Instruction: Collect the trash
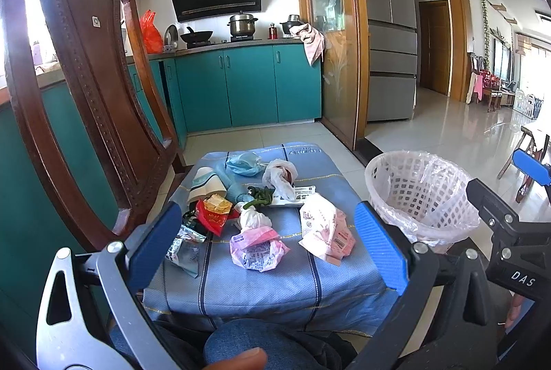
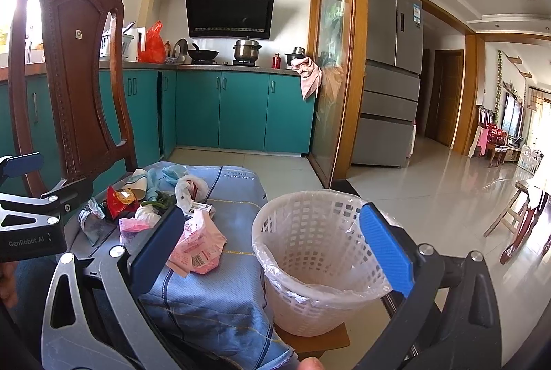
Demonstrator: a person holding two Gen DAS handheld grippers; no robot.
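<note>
Several pieces of trash lie on a low table under a blue cloth [image 1: 275,277]: a pink printed bag [image 1: 256,246], a pink-white wrapper [image 1: 325,227] [image 2: 199,246], a red-yellow packet [image 1: 215,210], a silvery packet [image 1: 186,244], a paper cup [image 1: 205,186], a white plastic bag [image 1: 280,175] and a blue mask [image 1: 242,163]. A white lattice bin [image 1: 418,194] [image 2: 320,263] with a clear liner stands to the right of the table. My left gripper [image 1: 272,246] is open and empty above the table's near edge. My right gripper [image 2: 272,249] is open and empty, in front of the bin.
A carved wooden chair [image 1: 86,74] stands at the table's left. Teal kitchen cabinets [image 1: 251,87] and a grey fridge [image 1: 391,36] are behind. The bin rests on a wooden stool [image 2: 320,340]. Tiled floor [image 1: 447,136] runs off to the right.
</note>
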